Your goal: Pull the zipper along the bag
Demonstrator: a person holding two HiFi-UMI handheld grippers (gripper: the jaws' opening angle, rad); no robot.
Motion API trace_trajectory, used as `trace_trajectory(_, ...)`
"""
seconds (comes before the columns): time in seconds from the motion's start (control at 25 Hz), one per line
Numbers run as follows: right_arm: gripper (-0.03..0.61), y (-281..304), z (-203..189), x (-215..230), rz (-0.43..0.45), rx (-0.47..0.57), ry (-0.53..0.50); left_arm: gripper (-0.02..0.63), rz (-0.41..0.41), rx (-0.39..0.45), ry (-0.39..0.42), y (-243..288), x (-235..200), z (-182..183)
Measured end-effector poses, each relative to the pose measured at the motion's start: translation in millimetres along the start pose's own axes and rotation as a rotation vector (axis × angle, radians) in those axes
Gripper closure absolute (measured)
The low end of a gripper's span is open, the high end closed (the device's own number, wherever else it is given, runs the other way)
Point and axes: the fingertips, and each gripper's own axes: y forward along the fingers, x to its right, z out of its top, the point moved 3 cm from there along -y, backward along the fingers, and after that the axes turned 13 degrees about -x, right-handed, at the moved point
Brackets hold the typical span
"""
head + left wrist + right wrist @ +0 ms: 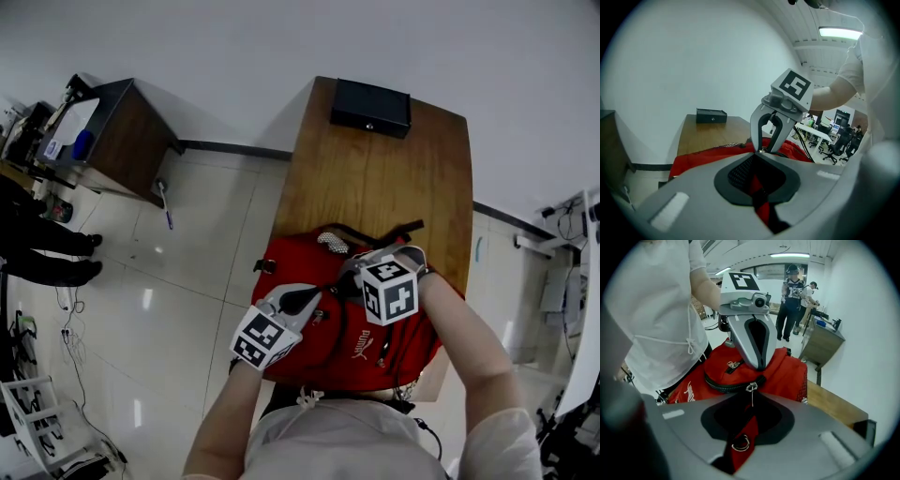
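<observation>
A red bag (328, 361) with a black zipper (726, 386) lies on the near end of a wooden table (375, 178). My right gripper (343, 281) reaches in from the right, and its jaws (751, 397) are shut on the metal zipper pull (751, 387) at their tip. A red strap with a metal ring (740, 445) shows in the window between those jaws. My left gripper (322, 300) faces it from the left, shut on a fold of red and black bag material (757, 187). The two tips nearly meet, as the right gripper (764, 151) shows in the left gripper view and the left gripper (760, 367) shows in the right gripper view.
A black box (370, 106) sits at the table's far end. A brown side desk (122, 131) stands on the tiled floor at left, with a person's legs (47, 248) beside it. Two people (790, 301) stand farther back in the room.
</observation>
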Motion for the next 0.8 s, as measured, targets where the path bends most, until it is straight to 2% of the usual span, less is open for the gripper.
trace_trajectory(0.2, 0.557, -10.8, -4.5, -1.1, -0.016, 0.042, 0.114, 0.607, -0.006, -0.023, -0.002, -1.8, -0.5, 6.7)
trace_trajectory(0.36, 0.563, -21.5, -4.8, -5.5, -0.073, 0.023, 0.167, 0.607, 0.001, -0.057, 0.061, -2.1, 7.7, 16.8)
trace_trajectory(0.52, 0.565, -28.1, -1.4, -9.0, -0.138, 0.008, 0.224, 0.607, -0.061, -0.042, 0.028, -1.2, 18.0, 23.7)
trace_trajectory(0.64, 0.566, -29.9, -2.2, -10.9, -0.177, -0.018, 0.262, 0.607, -0.048, -0.07, 0.034, 7.0, 16.4, 21.0)
trace_trajectory(0.8, 0.569, -32.3, -2.1, -16.7, -0.211, -0.028, 0.311, 0.607, -0.068, -0.069, -0.007, 10.6, 13.1, 14.0)
